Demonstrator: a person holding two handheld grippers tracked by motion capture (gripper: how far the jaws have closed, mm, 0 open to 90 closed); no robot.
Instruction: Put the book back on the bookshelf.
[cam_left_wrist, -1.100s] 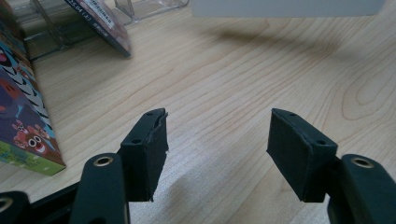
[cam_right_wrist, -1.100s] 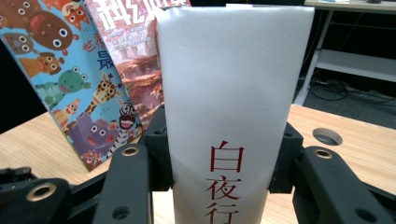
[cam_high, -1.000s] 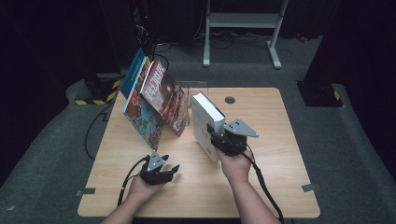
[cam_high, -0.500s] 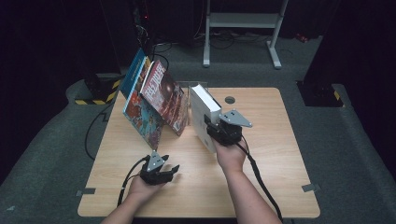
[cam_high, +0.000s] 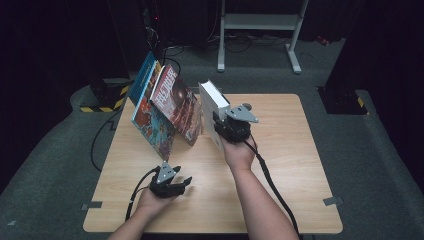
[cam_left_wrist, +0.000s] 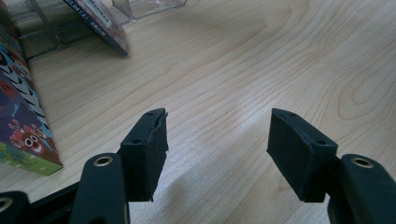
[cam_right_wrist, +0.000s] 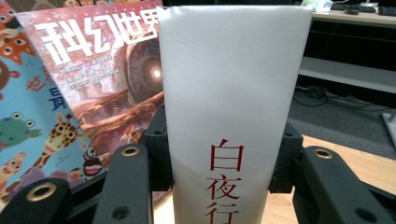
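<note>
Between the right gripper's (cam_high: 220, 126) 2 black pads stood a thick white book (cam_right_wrist: 233, 107) with red characters down its spine, clamped by its covers and held upright. Over the last second that hand had carried the book leftward across the wooden table (cam_high: 300, 165), from a spot well apart from the leaning row to one just beside it; in the high view the white book (cam_high: 212, 107) now stood close to the red science-fiction magazine (cam_high: 175, 102), though I could not tell whether they touched. Just left of the right fingers, in the right gripper view, that magazine's cover (cam_right_wrist: 107, 65) and a children's picture book (cam_right_wrist: 28, 121) with cartoon animals leaned back together. Judging by this, the book was nearly at its slot at the row's end, with only the last closing-in and release left. The left gripper (cam_high: 181, 184) had stayed put near the table's front edge, its jaws standing half apart with nothing between the fingers (cam_left_wrist: 144, 149), bare wood ahead of them.
</note>
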